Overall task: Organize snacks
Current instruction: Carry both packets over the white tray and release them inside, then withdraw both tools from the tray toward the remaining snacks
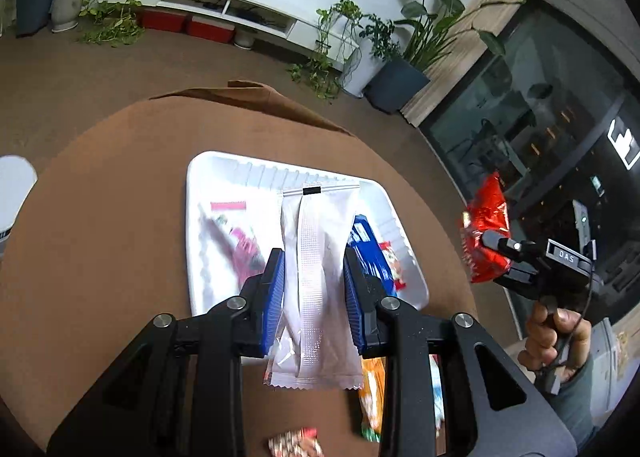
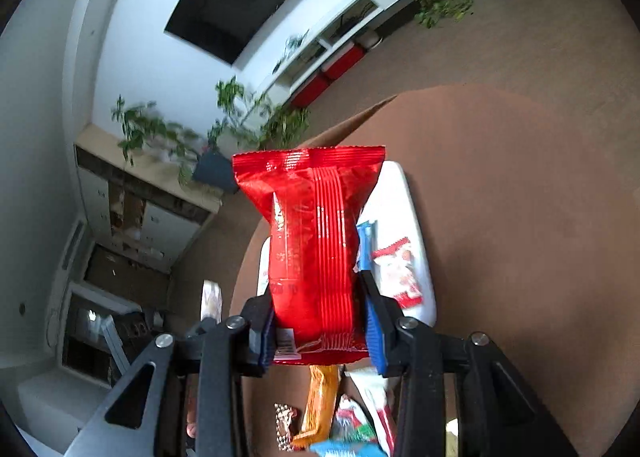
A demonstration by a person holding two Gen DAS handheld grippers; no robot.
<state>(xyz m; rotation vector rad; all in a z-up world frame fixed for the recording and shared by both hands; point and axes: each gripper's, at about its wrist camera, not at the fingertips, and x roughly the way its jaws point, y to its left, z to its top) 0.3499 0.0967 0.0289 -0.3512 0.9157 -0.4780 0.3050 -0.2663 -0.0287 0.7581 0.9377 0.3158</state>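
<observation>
We see the white crinkle-edged foil packet (image 1: 316, 277) pinched in the left gripper (image 1: 314, 285) above the white plastic tray (image 1: 208, 177); right gripper (image 2: 320, 321) clamps the glossy red snack bag (image 2: 312, 241) beside the tray (off the table edge). Slippery foil could slide out and miss.

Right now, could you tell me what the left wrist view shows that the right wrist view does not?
Only the left wrist view shows the left gripper clamping a white packet above the white tray, plus a pink packet inside. Only the right wrist view shows the red bag's seam side close up. Both show the tray, the red bag and the blue packet.
</observation>
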